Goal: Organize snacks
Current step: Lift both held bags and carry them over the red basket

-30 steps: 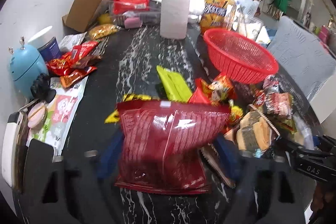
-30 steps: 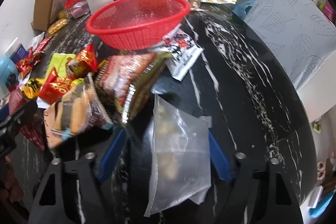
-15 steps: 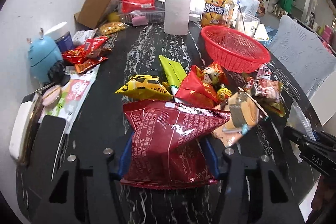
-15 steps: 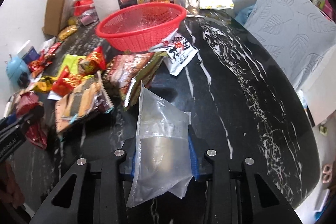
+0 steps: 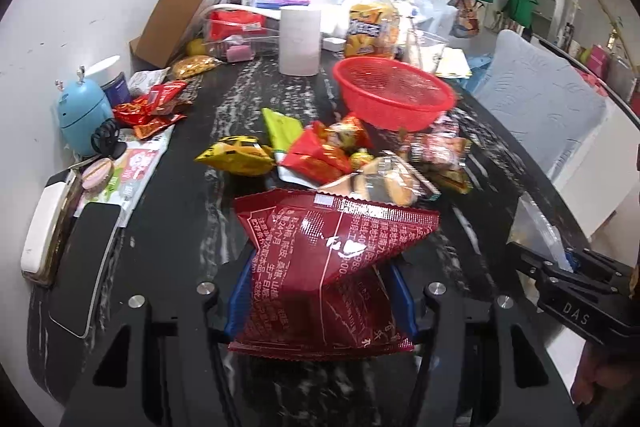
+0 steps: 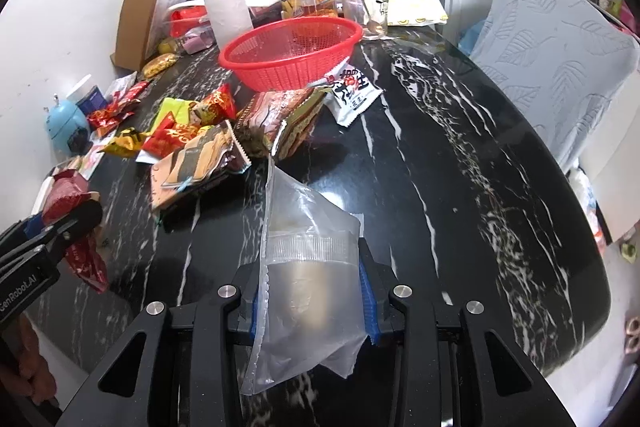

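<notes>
My left gripper (image 5: 320, 301) is shut on a dark red snack bag (image 5: 324, 267) and holds it above the black marble table (image 5: 192, 227). My right gripper (image 6: 310, 303) is shut on a clear plastic bag (image 6: 308, 267), lifted off the table (image 6: 440, 167). A red mesh basket (image 5: 394, 95) stands empty at the far middle; it also shows in the right wrist view (image 6: 292, 47). A heap of snack packets (image 5: 340, 159) lies in front of it, also in the right wrist view (image 6: 224, 139). The left gripper with its red bag shows at the right view's left edge (image 6: 60, 223).
A paper roll (image 5: 300, 41), an orange drink bottle (image 5: 372, 23), a cardboard box (image 5: 176, 11) and a clear bin crowd the far end. A blue gadget (image 5: 82, 115), red packets (image 5: 148, 107) and a phone (image 5: 86, 259) line the left edge. A grey cushioned chair (image 6: 560, 67) stands at right.
Both grippers have closed on their bags and lifted them up and back from the table; the views have pulled away from the snack heap.
</notes>
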Available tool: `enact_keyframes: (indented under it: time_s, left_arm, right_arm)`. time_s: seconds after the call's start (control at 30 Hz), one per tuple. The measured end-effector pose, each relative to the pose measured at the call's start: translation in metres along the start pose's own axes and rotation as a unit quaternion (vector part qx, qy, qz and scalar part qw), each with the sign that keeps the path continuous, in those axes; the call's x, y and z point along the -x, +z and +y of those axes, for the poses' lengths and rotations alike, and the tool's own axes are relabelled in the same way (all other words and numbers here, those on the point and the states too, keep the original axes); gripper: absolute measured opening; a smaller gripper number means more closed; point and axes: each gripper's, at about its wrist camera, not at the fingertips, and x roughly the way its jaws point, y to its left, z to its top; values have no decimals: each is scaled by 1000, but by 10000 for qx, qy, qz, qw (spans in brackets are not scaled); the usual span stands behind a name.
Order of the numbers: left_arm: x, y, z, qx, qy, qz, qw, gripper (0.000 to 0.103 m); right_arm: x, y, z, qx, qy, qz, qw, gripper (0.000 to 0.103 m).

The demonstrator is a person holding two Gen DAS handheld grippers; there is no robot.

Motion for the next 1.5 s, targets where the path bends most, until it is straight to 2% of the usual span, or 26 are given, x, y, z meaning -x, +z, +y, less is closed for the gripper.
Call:
enact_keyframes:
  time_s: [0.33,0.57,0.9,1.2,1.37,1.5]
  left_arm:
    - [19,7,-29,-242,-354,-258,9987,57]
    - [23,33,-37,-319,-458,-514,9971,57]
    - [13,93,-44,-388,-520,-907,9938,57]
    - [-15,150,-49,-426,-555,-1092,9916,57]
    - [-31,179,-56,-532,-708,-1186,9890,57]
    - [-45,201,-59,-639,-844,-1235,9867,57]
  right_arm:
    - [33,-4,1,59,79,-383,9992,36]
    - [46,15,4,161,271,-612,9976,36]
    - [51,69,5,360,406,-1031,9932,36]
    - [32,121,-4,425,315,-1134,9921,36]
    - [19,147,-12,325,568,-1131,9914,36]
    - [5,172,-17,339,444,-1190,9913,36]
